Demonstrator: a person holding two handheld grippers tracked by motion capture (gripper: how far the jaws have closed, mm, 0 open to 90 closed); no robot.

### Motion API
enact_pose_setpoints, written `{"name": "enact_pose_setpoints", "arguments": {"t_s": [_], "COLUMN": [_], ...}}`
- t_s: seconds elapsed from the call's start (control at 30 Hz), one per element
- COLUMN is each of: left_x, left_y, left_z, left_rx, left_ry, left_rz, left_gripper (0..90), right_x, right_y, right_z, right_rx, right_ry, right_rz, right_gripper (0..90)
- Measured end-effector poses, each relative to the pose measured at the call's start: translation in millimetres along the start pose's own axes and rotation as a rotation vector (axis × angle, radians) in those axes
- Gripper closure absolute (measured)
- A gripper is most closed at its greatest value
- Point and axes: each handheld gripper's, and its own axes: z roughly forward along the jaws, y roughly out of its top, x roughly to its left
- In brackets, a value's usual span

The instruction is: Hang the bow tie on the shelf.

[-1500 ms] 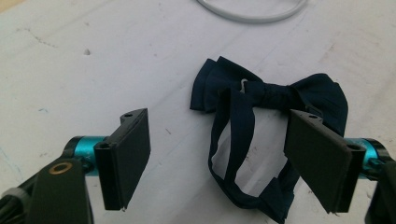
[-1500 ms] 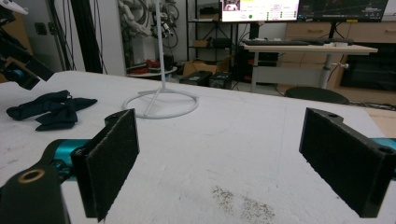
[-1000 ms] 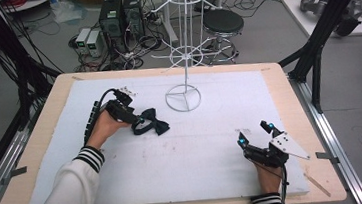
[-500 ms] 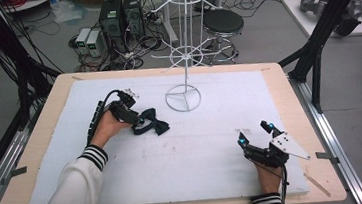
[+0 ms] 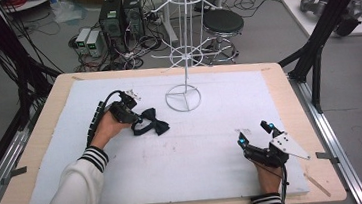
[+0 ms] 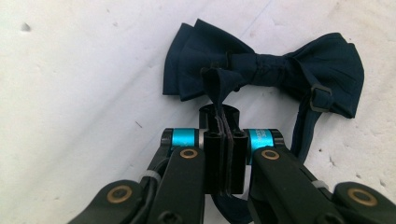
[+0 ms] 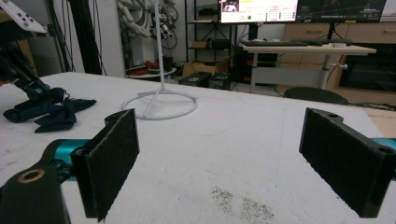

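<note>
Since the left claw (image 6: 223, 126) has just closed on the dark navy fabric bow tie's (image 6: 266, 70) strap, apparently for lifting toward the white wire rack (image 5: 180, 57), the right claw (image 5: 257, 134) waits open near the desk's (image 5: 42, 145) right edge.

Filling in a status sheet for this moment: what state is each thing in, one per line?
Left gripper: jaws have just closed, shut on the strap of the bow tie.
Bow tie: lying flat on the mat, tied, strap pinched.
Right gripper: open, nothing between its jaws, resting near the table's front edge.
Wire stand: upright on the mat, nothing hung on it.
</note>
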Motion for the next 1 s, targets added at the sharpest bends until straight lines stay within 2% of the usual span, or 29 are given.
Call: {"name": "enact_pose_setpoints", "arguments": {"t_s": [0.03, 0.1, 0.23, 0.3, 0.37, 0.57, 0.63, 0.73, 0.9, 0.97, 1.0], "left_x": [-0.9, -1.0, -2.4, -2.0, -3.7, -4.9, -6.0, -6.5, -8.1, -8.9, -8.9], "left_y": [-0.5, -0.6, -0.9, -0.9, -0.9, -0.4, -0.1, -0.1, 0.8, 1.3, 1.3], "left_z": [-2.1, -4.1, -6.8, -8.4, -10.4, -15.9, -20.9, -23.0, -34.1, -37.3, -37.3], "left_rx": [-0.020, -0.025, -0.074, -0.080, -0.130, -0.182, -0.232, -0.261, -0.361, -0.391, -0.391], "left_ry": [0.000, 0.007, 0.019, 0.022, 0.030, 0.041, 0.049, 0.056, 0.061, 0.065, 0.065], "left_rz": [0.002, 0.011, 0.004, 0.014, 0.013, 0.033, 0.033, 0.029, 0.043, 0.057, 0.057], "left_gripper": [88.4, 88.4, 88.4, 88.4, 88.4, 88.4, 88.4, 88.5, 88.5, 88.5, 88.5], "right_x": [0.0, 0.3, 0.1, 0.4, -0.1, 0.1, 0.4, 0.5, 0.6, 0.6, 0.5], "right_y": [0.0, -0.1, 0.0, -0.1, 0.0, 0.0, -0.1, -0.1, 0.0, 0.0, 0.0], "right_z": [0.0, -0.1, 0.0, -0.1, 0.0, 0.0, -0.1, -0.2, -0.2, -0.1, -0.1], "right_rx": [-0.001, 0.001, 0.000, 0.001, -0.001, 0.000, 0.001, 0.003, 0.003, 0.002, 0.002], "right_ry": [0.000, 0.001, -0.001, 0.000, -0.002, -0.002, -0.001, -0.001, -0.002, -0.002, -0.002], "right_rz": [-0.002, 0.002, -0.002, 0.002, -0.004, -0.003, 0.001, 0.001, 0.001, -0.001, -0.002], "right_gripper": [11.1, 11.1, 11.1, 11.1, 11.1, 11.1, 11.1, 11.1, 11.1, 11.1, 11.1]}}
